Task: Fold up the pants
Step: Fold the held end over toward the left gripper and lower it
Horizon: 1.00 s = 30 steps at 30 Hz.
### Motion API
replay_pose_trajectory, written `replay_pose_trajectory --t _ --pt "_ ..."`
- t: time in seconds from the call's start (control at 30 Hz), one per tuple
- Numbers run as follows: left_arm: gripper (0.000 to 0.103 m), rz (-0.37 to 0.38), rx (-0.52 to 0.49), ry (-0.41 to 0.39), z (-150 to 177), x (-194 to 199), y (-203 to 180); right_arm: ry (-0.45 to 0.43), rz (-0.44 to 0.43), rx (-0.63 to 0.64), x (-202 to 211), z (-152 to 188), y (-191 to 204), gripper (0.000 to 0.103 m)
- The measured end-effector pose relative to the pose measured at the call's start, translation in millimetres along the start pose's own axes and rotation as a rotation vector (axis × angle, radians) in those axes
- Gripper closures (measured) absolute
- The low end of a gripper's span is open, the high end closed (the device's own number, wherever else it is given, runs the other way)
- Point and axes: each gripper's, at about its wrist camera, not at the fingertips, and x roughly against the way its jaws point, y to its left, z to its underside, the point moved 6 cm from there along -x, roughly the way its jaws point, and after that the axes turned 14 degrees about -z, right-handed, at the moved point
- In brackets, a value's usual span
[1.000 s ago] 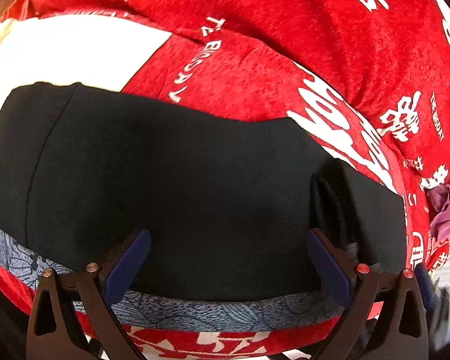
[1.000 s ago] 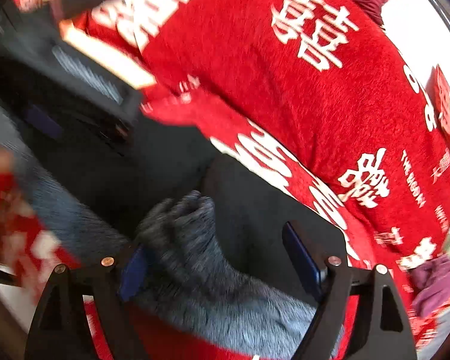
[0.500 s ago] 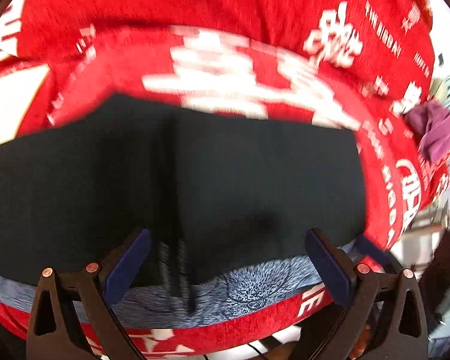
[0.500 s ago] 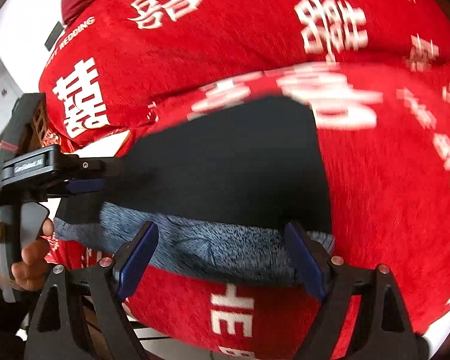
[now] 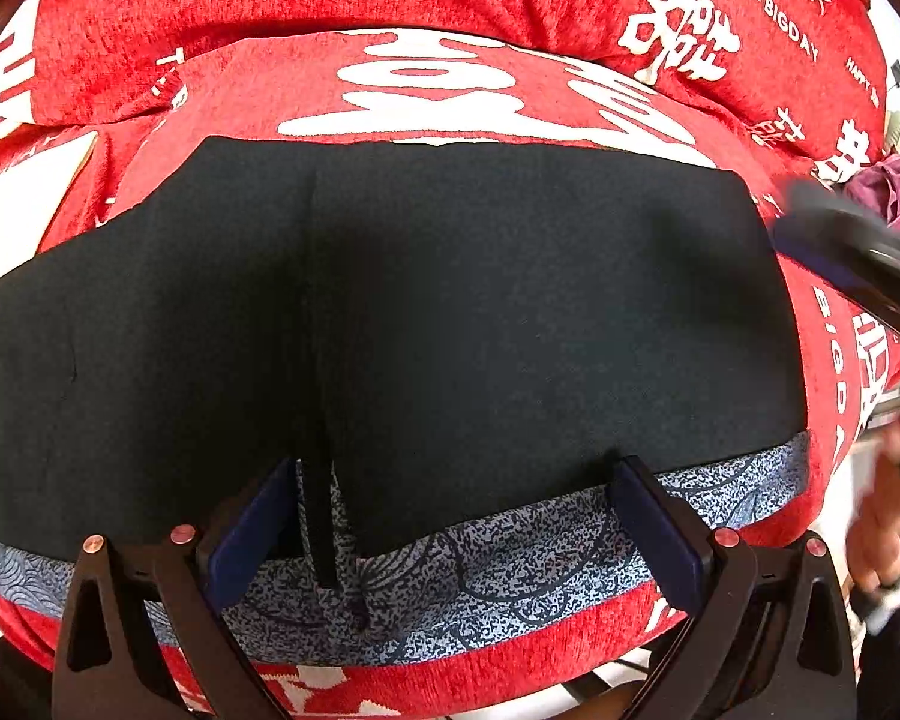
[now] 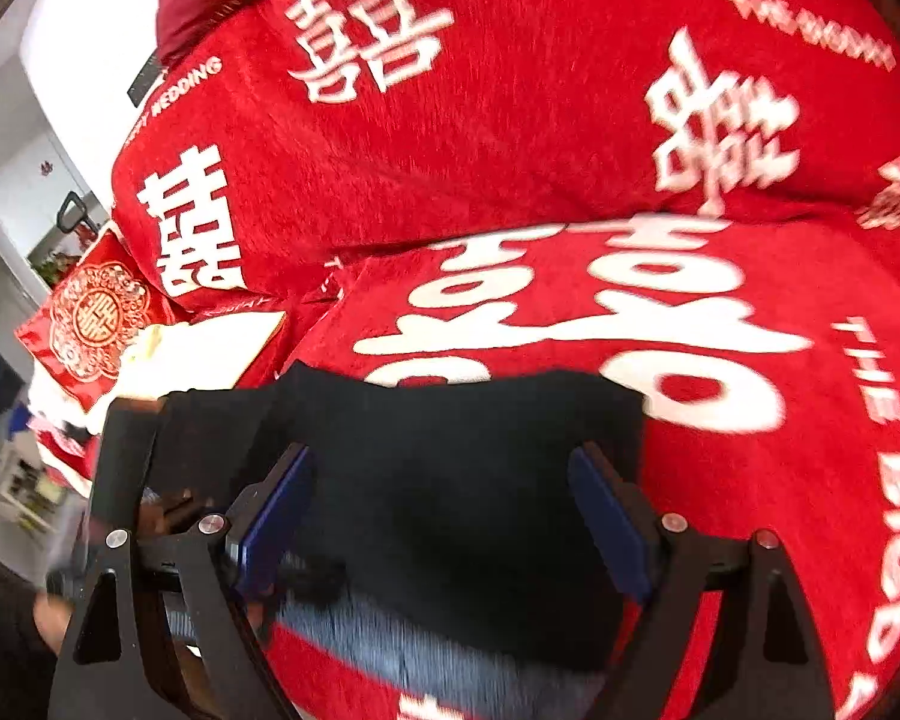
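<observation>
The left gripper (image 5: 450, 516) hovers low over the near edge of the pants (image 5: 450, 312), jaws spread wide and holding nothing; its blue pads (image 5: 252, 525) sit above the blue-grey patterned band (image 5: 510, 546) along the pants' near edge. A second ago the right gripper (image 6: 444, 516) had a bunch of that band between its pads; now it is wide open too, with only flat black cloth under it, so the cloth has been let go. The pants now lie as a broad dark slab, smoother than before, with a vertical fold line (image 5: 315, 324) left of centre and the far edge fairly straight. They rest on the red sofa cover (image 5: 450, 90), near its front edge. That suggests one fold is laid down and both tools are free for the next grasp, probably at the ends of the slab. The right view is blurred with motion, so I cannot tell how neatly the right end sits. Farther back, red cushions (image 6: 510, 90) rise behind the seat, and a purple cloth (image 5: 894, 192) lies at the far right.
</observation>
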Motion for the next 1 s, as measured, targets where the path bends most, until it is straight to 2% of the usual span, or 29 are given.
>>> replay_pose_trajectory --t 0.07,0.13,0.27,0.33,0.43,0.53,0.6,0.67,0.77,0.83,0.9,0.97,1.0 --pt "0.000 0.000 0.007 -0.001 0 -3 2 0.069 0.011 -0.036 -25 -5 -14 0.015" --pt "0.000 -0.013 0.008 -0.008 0 -3 1 0.131 0.089 -0.045 -48 -6 -35 0.015" --pt "0.000 -0.018 0.003 -0.014 0 -4 1 0.138 0.088 -0.072 -53 -12 -38 0.010" --pt "0.000 -0.013 0.004 -0.016 0 -3 2 0.121 0.087 -0.083 -41 -9 -30 0.010" --pt "0.000 -0.016 0.003 -0.020 0 -3 2 0.097 0.043 -0.077 -21 22 -14 0.010" --pt "0.000 -0.019 0.001 -0.024 0 -3 1 0.091 0.074 -0.070 -5 66 -8 0.010" --pt "0.000 -0.017 0.002 -0.020 0 -3 1 0.054 0.107 -0.035 10 82 1 0.009" --pt "0.000 -0.019 0.005 -0.020 0 -4 1 0.077 0.127 -0.037 15 94 6 0.007" --pt "0.000 -0.017 0.005 -0.025 0 -4 2 0.081 0.182 -0.041 21 93 9 0.006" --pt "0.000 -0.016 0.004 -0.028 1 -3 2 -0.001 0.131 -0.052 30 81 16 0.006" --pt "0.000 -0.010 0.004 -0.025 1 -2 2 -0.047 0.143 -0.065 28 71 15 0.004" --pt "0.000 -0.019 0.006 -0.021 1 2 6 0.041 0.186 -0.074 6 76 5 0.004" --pt "0.000 -0.049 0.026 -0.036 1 7 14 0.095 0.246 -0.038 -6 80 3 0.003"
